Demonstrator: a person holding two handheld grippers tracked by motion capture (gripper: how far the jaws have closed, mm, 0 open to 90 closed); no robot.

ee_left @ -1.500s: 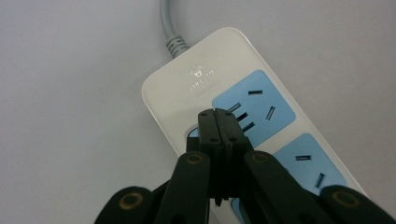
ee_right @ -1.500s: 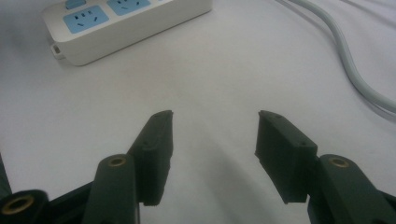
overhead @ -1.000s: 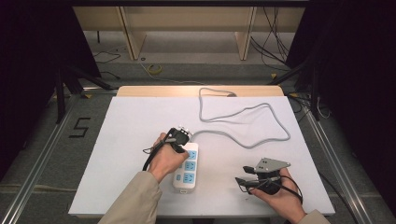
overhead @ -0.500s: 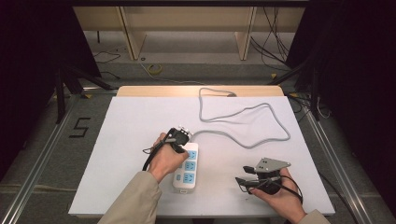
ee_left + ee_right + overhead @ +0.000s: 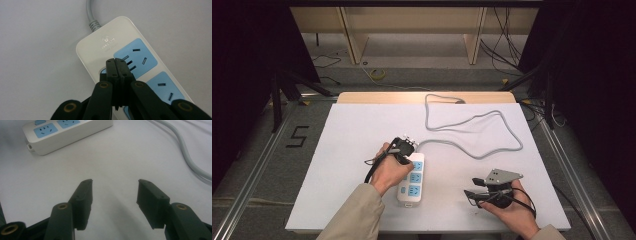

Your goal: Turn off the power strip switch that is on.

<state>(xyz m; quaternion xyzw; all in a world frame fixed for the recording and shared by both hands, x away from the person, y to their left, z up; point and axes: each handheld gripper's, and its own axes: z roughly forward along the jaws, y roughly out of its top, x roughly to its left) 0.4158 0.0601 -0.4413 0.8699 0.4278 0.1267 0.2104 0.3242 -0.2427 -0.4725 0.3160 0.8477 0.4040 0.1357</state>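
Two grippers: left gripper jaws clenched over power strip, right gripper released beside it

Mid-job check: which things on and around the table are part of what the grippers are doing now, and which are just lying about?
In the job:
- white power strip with blue sockets
- its grey cable
- left gripper, jaws shut, tips on the strip near a blue button
- right gripper, open, waiting over bare tabletop

Lying about:
- yellow coil on the floor
- black floor cables
- floor mark "5"

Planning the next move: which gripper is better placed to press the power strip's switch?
Left, probably. The left gripper, jaws shut, is already over the power strip by its cord end. The right gripper sits open, off to the side on bare table.
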